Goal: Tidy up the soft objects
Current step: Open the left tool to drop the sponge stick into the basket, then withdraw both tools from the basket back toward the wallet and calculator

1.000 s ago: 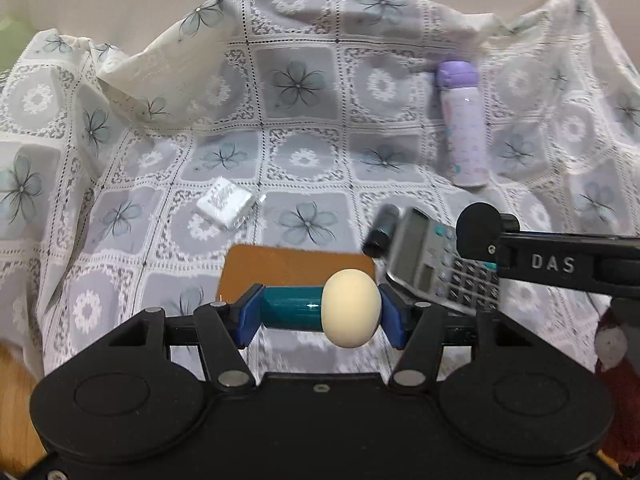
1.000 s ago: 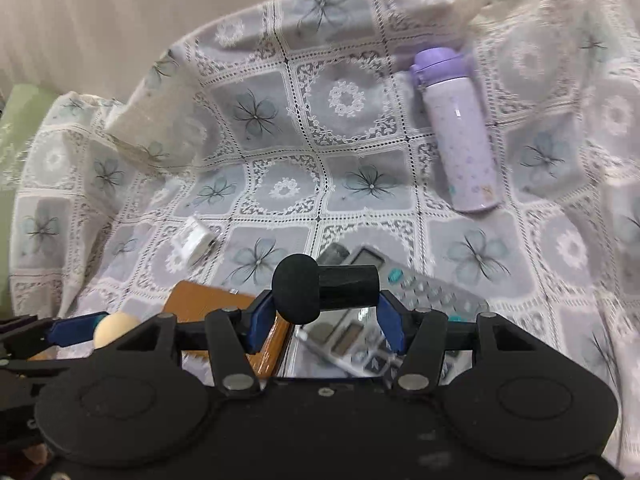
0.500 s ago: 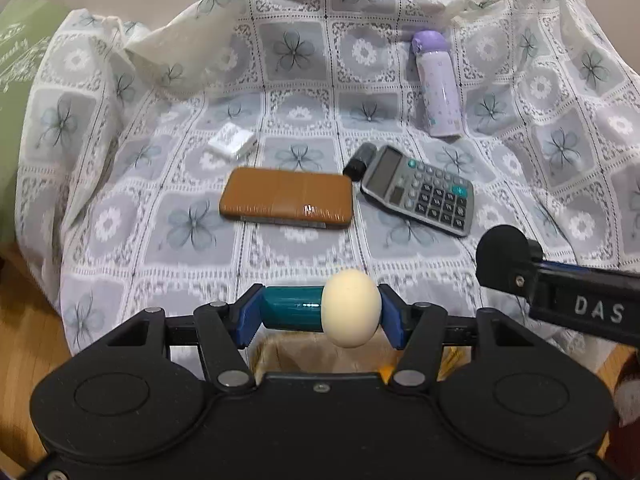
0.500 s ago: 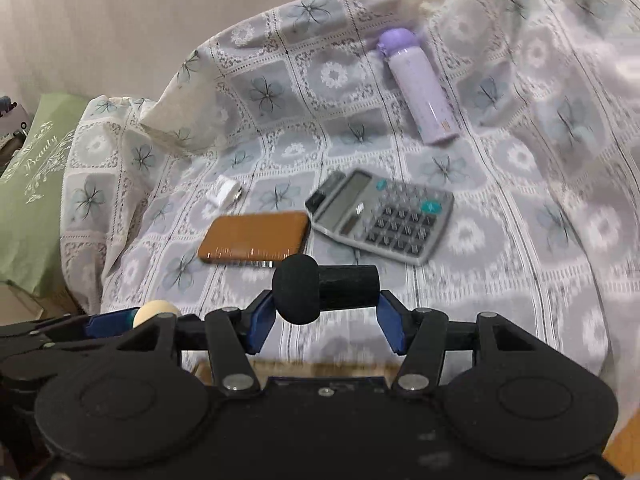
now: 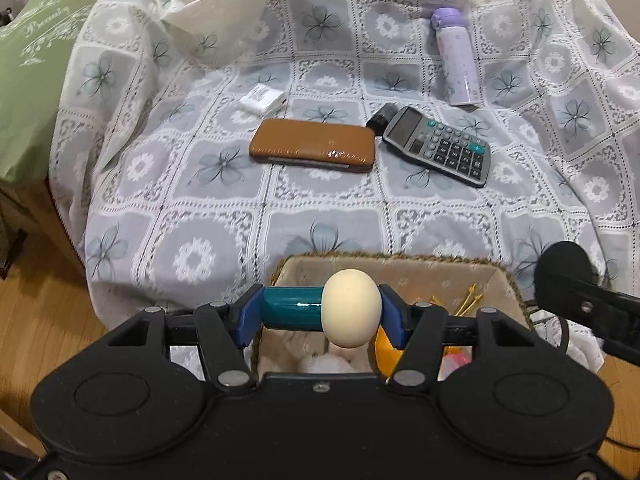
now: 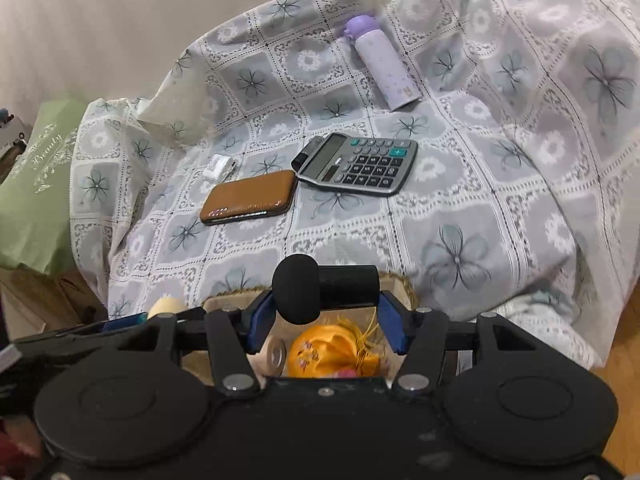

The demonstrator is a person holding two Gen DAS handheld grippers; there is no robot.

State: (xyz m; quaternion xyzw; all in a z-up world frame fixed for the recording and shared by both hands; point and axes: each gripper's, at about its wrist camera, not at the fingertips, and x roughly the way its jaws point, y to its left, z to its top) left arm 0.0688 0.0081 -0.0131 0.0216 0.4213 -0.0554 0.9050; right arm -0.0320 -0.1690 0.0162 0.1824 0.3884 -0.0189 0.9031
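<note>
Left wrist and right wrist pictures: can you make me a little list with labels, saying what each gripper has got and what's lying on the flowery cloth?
left gripper: shut on a teal and cream makeup sponge
right gripper: shut on a black makeup sponge
below both: lined woven basket holding an orange pouch
on the flowery cloth: brown case, calculator, lilac bottle lying down, small white box
at the left edge: green cushion

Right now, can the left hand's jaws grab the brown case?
Probably not: the left gripper is shut on a teal-and-cream toy, and the brown case lies far up the cloth.
</note>
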